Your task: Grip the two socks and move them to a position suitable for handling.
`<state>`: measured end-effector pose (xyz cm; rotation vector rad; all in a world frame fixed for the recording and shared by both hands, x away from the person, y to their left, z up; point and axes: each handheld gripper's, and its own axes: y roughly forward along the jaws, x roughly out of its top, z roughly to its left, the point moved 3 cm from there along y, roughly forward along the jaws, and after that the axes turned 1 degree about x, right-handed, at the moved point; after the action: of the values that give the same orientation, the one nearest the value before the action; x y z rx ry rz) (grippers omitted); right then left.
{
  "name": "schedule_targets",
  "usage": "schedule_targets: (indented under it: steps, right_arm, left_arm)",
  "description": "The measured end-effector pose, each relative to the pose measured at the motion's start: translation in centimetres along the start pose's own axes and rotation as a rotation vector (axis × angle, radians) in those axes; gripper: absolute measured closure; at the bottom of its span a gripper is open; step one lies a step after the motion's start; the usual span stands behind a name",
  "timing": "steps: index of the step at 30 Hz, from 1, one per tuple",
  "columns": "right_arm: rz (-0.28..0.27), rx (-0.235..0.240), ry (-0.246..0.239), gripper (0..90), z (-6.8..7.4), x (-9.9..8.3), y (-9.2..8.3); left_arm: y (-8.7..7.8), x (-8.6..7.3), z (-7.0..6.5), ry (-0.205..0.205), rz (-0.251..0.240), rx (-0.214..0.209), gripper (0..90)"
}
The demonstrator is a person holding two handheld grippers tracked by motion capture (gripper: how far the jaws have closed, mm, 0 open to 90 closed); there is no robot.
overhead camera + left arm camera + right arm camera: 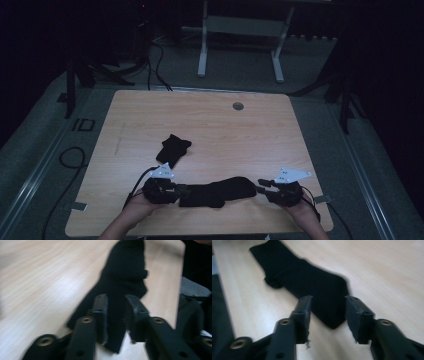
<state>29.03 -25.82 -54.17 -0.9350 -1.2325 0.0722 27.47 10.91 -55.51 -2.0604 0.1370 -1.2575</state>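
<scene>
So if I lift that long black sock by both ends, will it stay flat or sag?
The long black sock will probably sag in the middle: it lies limp and flat on the table, like soft knit. Likely very light. It won't roll, though it may bunch if pushed.

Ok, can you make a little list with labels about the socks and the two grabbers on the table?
table: light wooden tabletop
long sock: flat black fabric sock, lying between the grippers
other sock: bunched black fabric sock, farther back, untouched
left hand-held gripper: jaws around one end of the long sock, small gap remaining
right hand-held gripper: jaws open, straddling the other end
</scene>
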Motion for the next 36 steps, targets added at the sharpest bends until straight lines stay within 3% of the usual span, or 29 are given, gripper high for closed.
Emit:
schedule_targets:
  steps: [1,2,4,6,7,9,13,15,17,21,25,32,36]
  right_arm:
    - [-0.013,-0.037,0.009,82.6,-0.3,0.4,-0.2]
    - [-0.028,-0.037,0.022,89.6,-0.5,0.8,-0.3]
    - [-0.056,-0.026,0.022,89.9,-0.2,1.4,0.0]
    - [-0.032,0.022,-0.003,89.9,0.5,1.7,1.1]
    - [-0.032,0.022,-0.003,89.9,0.5,1.7,1.1]
    - [0.023,0.039,-0.042,89.8,1.1,1.7,2.9]
    - [0.063,0.039,-0.039,89.8,0.7,1.5,4.4]
    - [0.098,-0.013,-0.008,89.8,-0.5,1.0,5.2]
    - [0.106,-0.027,0.003,89.8,-0.8,0.7,5.3]
    - [0.130,-0.002,0.017,89.6,-1.0,-0.4,5.1]
    - [0.130,0.009,0.014,88.9,-0.2,-1.2,4.3]
    - [0.120,0.029,0.034,87.6,0.7,-2.5,3.0]
    - [0.112,0.034,0.044,87.6,1.2,-3.1,2.4]
  left_arm:
    - [0.5,0.1,-0.5,0.011,-0.002,0.006,73.3]
    - [0.8,0.1,-0.6,0.006,0.002,0.005,76.7]
    - [1.4,0.0,-0.6,0.000,0.014,0.011,81.9]
    - [2.0,-0.2,-0.6,-0.008,0.034,0.001,84.9]
    - [2.0,-0.2,-0.6,-0.008,0.034,0.001,86.6]
    - [2.9,-0.4,-0.6,0.003,0.069,-0.010,87.4]
    - [3.5,-0.5,-0.4,0.009,0.091,-0.006,87.4]
    - [3.7,-0.7,-0.2,0.012,0.100,0.009,87.4]
    - [3.7,-0.9,0.0,0.013,0.104,0.021,87.4]
    - [3.6,-1.2,0.2,0.008,0.103,0.024,87.5]
    - [3.5,-1.5,-0.2,0.027,0.108,0.028,87.5]
    - [3.5,-2.0,-1.1,0.016,0.106,-0.011,87.5]
    - [3.5,-2.3,-1.8,0.044,0.104,-0.006,87.3]
